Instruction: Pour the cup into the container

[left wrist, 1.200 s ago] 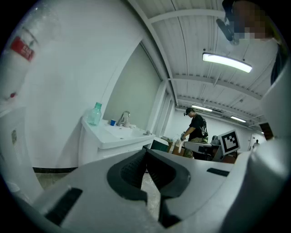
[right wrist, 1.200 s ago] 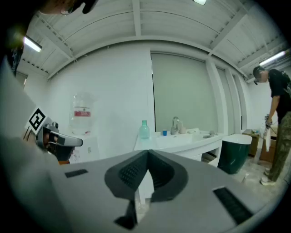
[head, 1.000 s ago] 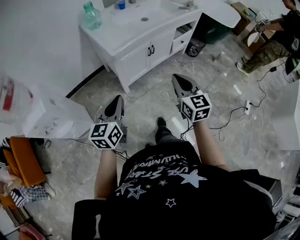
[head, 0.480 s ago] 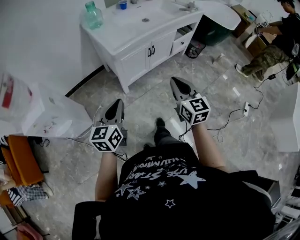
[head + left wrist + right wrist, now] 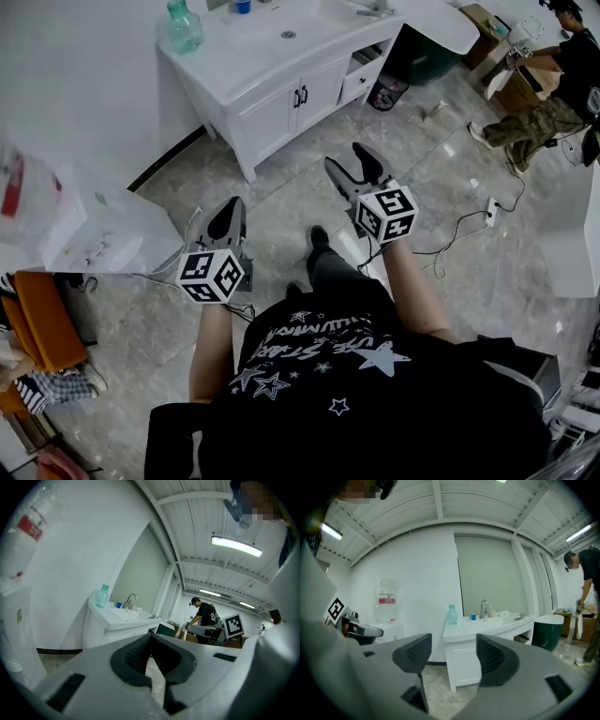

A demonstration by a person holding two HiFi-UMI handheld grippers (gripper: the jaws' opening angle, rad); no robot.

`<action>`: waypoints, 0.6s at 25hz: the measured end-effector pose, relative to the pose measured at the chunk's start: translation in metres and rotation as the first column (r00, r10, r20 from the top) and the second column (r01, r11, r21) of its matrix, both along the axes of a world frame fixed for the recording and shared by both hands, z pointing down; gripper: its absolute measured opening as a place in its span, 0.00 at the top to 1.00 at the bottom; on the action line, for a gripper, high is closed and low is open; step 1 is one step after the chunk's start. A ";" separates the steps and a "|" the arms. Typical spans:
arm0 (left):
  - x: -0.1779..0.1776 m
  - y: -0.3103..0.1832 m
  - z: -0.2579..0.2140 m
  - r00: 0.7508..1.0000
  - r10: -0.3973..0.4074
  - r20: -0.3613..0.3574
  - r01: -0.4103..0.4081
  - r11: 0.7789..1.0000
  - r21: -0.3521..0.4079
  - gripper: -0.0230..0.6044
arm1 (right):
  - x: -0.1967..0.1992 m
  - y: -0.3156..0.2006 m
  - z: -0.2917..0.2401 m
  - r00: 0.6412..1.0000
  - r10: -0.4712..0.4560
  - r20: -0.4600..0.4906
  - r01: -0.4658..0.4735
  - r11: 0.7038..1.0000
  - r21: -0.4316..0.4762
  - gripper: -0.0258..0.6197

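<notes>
A small blue cup (image 5: 243, 7) stands at the back of the white vanity top (image 5: 225, 61), beside the tap, with a green bottle (image 5: 184, 28) at the top's left end. The cup (image 5: 473, 617) and the bottle (image 5: 452, 614) also show far off in the right gripper view, and likewise the cup (image 5: 119, 604) and the bottle (image 5: 101, 596) in the left gripper view. Both grippers hang over the floor, well short of the vanity. My left gripper (image 5: 233, 201) is shut and empty. My right gripper (image 5: 347, 159) has just been opening; nothing is between its fingers (image 5: 413, 652).
The white vanity cabinet (image 5: 281, 98) has a sink basin (image 5: 286, 33). A dark green bin (image 5: 427, 58) stands to its right. A person (image 5: 548, 84) bends over boxes at the far right. Cables (image 5: 469, 230) lie on the marble floor. A white water dispenser (image 5: 94, 239) stands at the left.
The right gripper's jaws have gone from shut to open. The left gripper has stayed where it was, still shut.
</notes>
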State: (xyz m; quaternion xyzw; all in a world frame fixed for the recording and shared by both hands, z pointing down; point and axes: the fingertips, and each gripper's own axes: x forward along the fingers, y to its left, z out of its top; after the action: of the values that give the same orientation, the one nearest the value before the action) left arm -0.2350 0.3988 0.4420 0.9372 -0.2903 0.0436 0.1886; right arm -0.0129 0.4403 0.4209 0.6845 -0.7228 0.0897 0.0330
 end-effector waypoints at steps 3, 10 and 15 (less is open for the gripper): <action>0.001 -0.008 0.003 1.000 -0.026 0.002 0.026 1.000 -0.012 0.95 | 0.005 -0.009 0.008 1.000 -0.014 0.017 0.014 1.000 -0.016 0.43; 0.022 -0.050 0.007 0.998 -0.055 0.013 0.055 0.998 -0.006 0.95 | 0.037 -0.064 0.029 0.998 -0.039 0.040 0.040 0.998 -0.041 0.23; 0.048 -0.096 0.012 0.994 -0.098 0.047 0.099 0.995 -0.007 0.95 | 0.067 -0.121 0.038 0.995 -0.080 0.064 0.084 0.995 -0.054 0.22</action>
State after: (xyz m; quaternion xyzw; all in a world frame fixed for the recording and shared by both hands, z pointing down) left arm -0.1874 0.3029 0.4536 0.9195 -0.3402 0.0575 0.1882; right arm 0.0538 0.3190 0.4589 0.6499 -0.7481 0.1301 0.0336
